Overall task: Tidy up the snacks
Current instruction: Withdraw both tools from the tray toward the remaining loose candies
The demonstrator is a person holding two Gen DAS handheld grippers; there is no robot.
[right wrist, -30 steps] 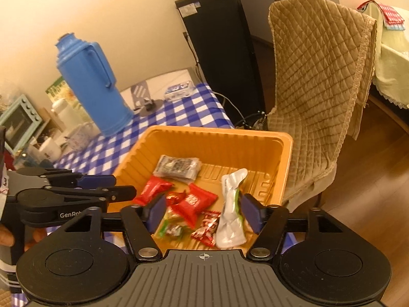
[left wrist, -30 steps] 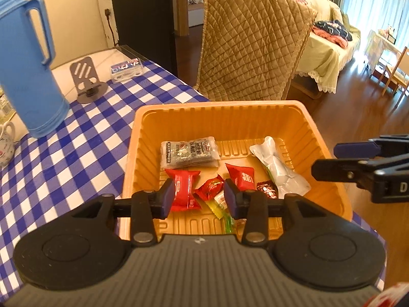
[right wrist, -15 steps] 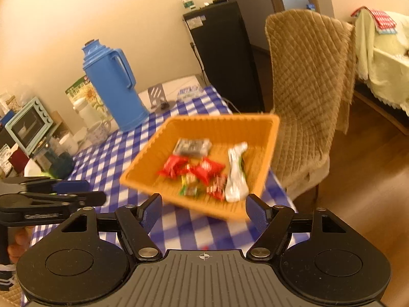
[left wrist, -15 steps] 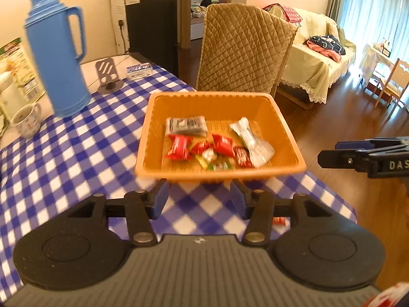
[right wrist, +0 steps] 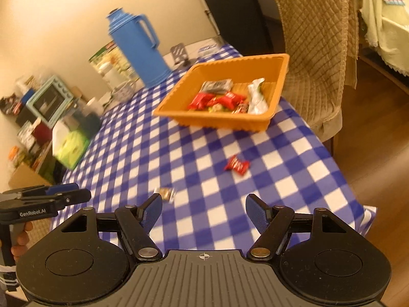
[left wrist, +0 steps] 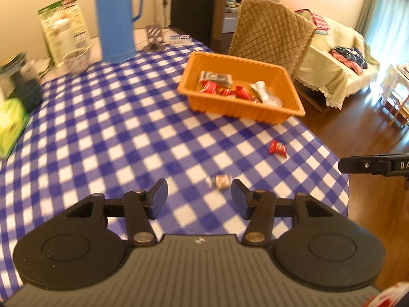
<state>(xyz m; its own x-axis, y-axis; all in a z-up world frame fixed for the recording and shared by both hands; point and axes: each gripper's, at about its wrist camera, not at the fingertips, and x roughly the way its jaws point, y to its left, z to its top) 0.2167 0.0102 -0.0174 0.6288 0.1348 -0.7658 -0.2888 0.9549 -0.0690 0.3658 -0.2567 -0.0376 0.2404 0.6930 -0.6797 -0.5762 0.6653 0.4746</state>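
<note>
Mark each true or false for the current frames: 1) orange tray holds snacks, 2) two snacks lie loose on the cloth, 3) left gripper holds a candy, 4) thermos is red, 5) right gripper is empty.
1) True: the orange tray holds several packets.
2) True: a red candy and a tan candy lie on the checked tablecloth.
3) False: the left gripper is open and empty.
4) False: the thermos is blue.
5) True: the right gripper is open, nothing between its jaws.

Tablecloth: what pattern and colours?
Blue and white checks; the tablecloth shows best in the right wrist view.
</note>
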